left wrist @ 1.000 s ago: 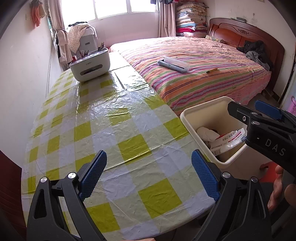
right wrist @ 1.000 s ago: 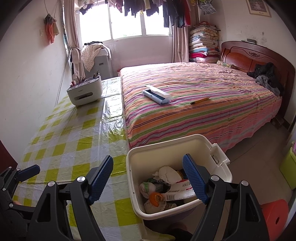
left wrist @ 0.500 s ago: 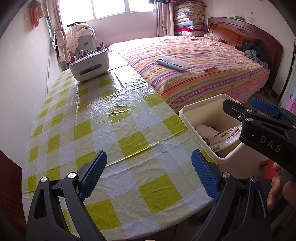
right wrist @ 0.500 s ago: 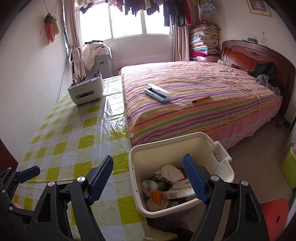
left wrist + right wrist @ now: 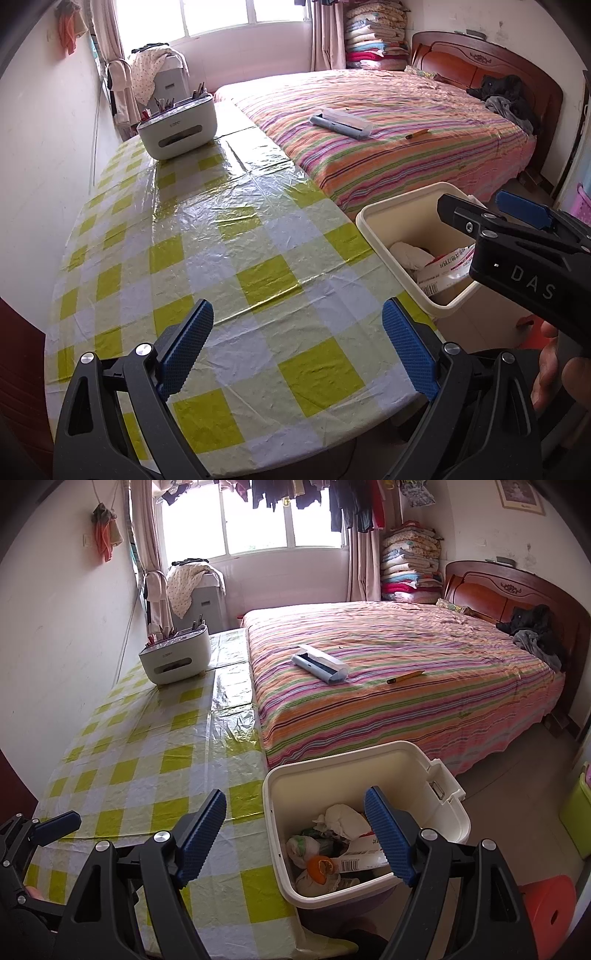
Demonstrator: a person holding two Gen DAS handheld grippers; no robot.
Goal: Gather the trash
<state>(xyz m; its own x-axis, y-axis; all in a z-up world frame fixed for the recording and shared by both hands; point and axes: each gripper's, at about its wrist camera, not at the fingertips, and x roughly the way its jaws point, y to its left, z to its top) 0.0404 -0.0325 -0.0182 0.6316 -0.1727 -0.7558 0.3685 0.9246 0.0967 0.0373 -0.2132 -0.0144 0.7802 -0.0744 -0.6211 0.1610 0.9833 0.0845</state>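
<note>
A cream trash bin [image 5: 271, 812] stands beside the table's right edge, below the table top. Inside it lie crumpled white tissue [image 5: 343, 818], an orange peel [image 5: 320, 867] and a barcoded wrapper [image 5: 364, 858]. My right gripper [image 5: 293, 838] hangs open over the bin's near left rim, nothing between its blue pads. My left gripper [image 5: 295, 347] is open too, above the yellow-checked tablecloth [image 5: 221, 258], empty. In the left wrist view the bin [image 5: 373, 225] sits at the right, with the right gripper [image 5: 476, 212] over it and a hand behind it. The left gripper [image 5: 40, 825] shows at the lower left.
A white pen-holder box [image 5: 177, 125] stands at the table's far end. The striped bed [image 5: 388, 122] runs along the table's right side, with a grey case [image 5: 340, 123] and a pencil [image 5: 415, 133] on it. A red stool [image 5: 550, 912] and a green tub [image 5: 576, 819] are on the floor.
Hardly anything. The right gripper has drifted slightly, so the bin sits a little further right in its view. Both grippers stay open and empty.
</note>
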